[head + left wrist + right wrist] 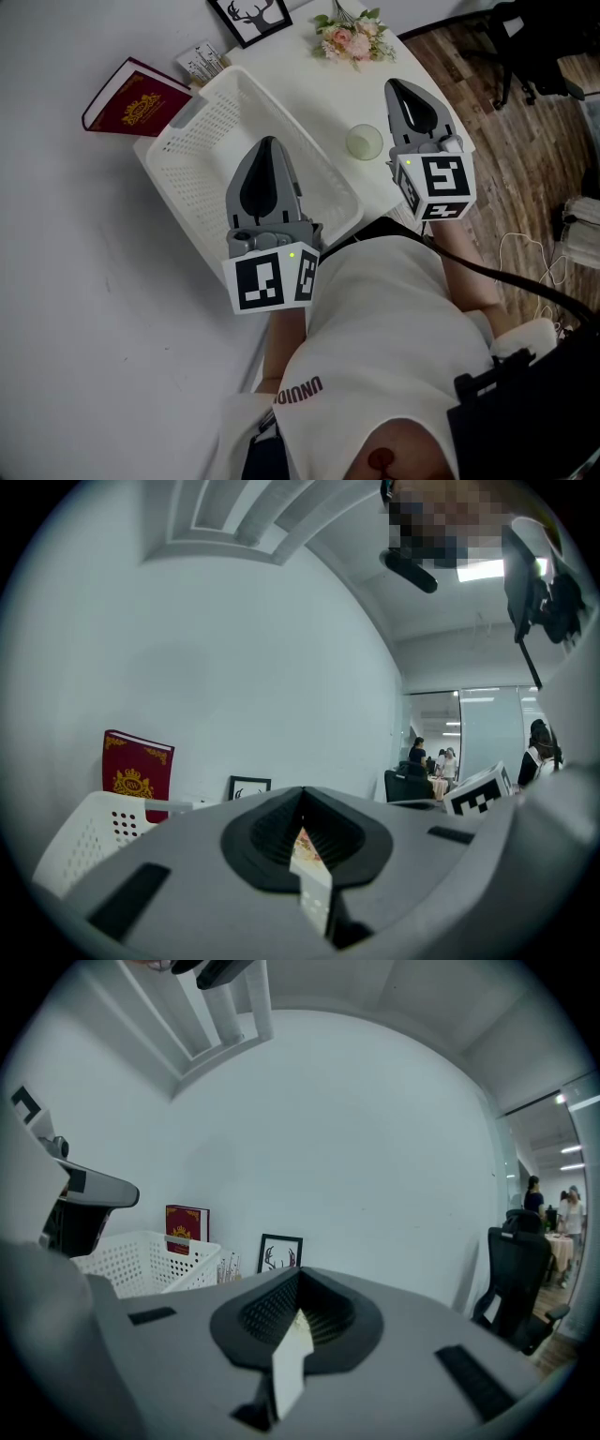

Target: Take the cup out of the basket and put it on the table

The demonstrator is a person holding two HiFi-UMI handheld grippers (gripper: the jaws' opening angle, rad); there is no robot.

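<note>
A pale green translucent cup (364, 142) stands upright on the white table (309, 89), just right of the white perforated basket (202, 127). The basket looks empty where it shows. My left gripper (268, 142) hangs over the basket's near half with its jaws together and nothing between them. My right gripper (395, 85) is right of the cup, also shut and empty, and clear of it. Both gripper views look over the shut jaws at the wall: the left gripper (302, 793) beside the basket (84, 841), the right gripper (298, 1275) beside the basket (141, 1260).
A dark red book (131, 101) leans by the wall behind the basket. A framed deer picture (251, 17), a small box (202, 62) and a pink flower bunch (352, 37) sit at the table's far end. A black office chair (534, 47) stands on the wooden floor to the right.
</note>
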